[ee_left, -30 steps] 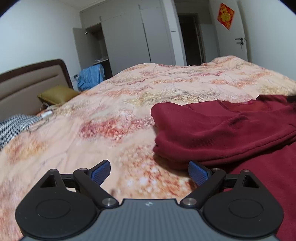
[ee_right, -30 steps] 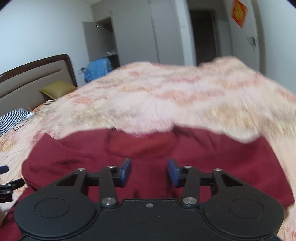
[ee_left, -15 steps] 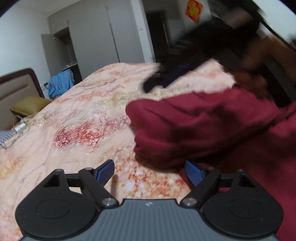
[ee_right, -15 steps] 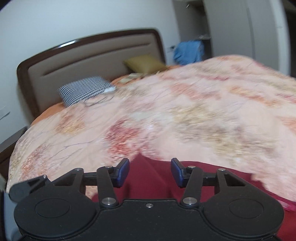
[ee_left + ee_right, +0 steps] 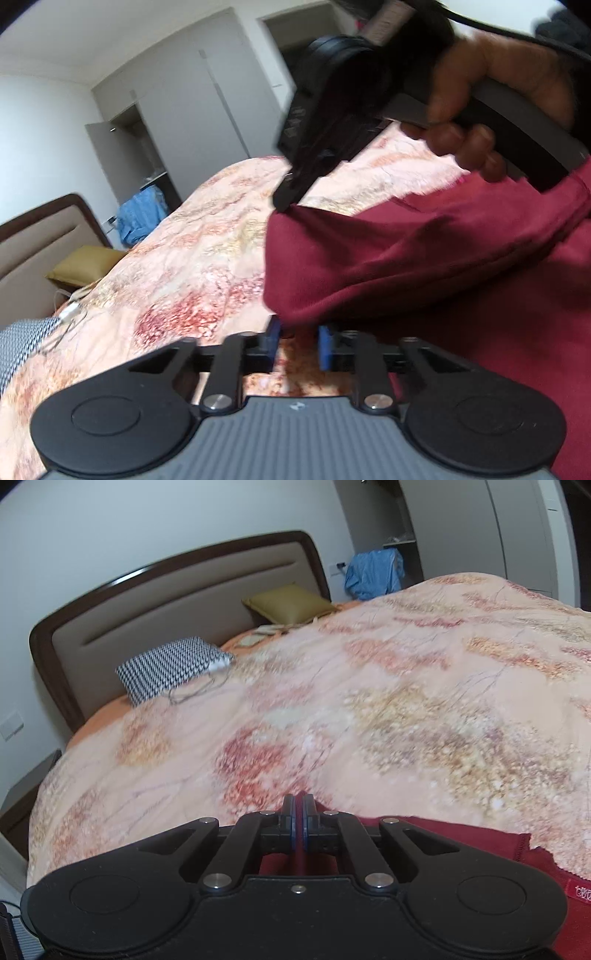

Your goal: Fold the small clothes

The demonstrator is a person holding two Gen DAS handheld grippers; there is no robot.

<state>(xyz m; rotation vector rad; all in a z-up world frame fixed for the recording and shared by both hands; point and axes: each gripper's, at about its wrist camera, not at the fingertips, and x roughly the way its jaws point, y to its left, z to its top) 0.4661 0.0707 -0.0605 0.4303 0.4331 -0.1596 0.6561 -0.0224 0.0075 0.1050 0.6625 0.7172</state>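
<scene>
A dark red garment (image 5: 424,258) lies on the patterned bed cover, its left edge lifted into a fold. My left gripper (image 5: 297,345) has its blue pads closed to a narrow gap at the garment's lower left corner, with red cloth just between them. My right gripper (image 5: 284,203), held in a hand, pinches the garment's upper left corner from above. In the right wrist view the right gripper (image 5: 299,808) is shut on the red cloth (image 5: 461,838), which hangs below it with a label at the right.
The peach floral bed cover (image 5: 369,701) spreads ahead. A checked pillow (image 5: 170,668) and an olive pillow (image 5: 291,603) lie by the brown headboard (image 5: 166,594). A blue cloth (image 5: 373,572) hangs by the open wardrobe (image 5: 184,129).
Both grippers have closed from open. The right gripper came over the garment's left edge and took hold of its upper corner. The left gripper moved in onto the lower corner.
</scene>
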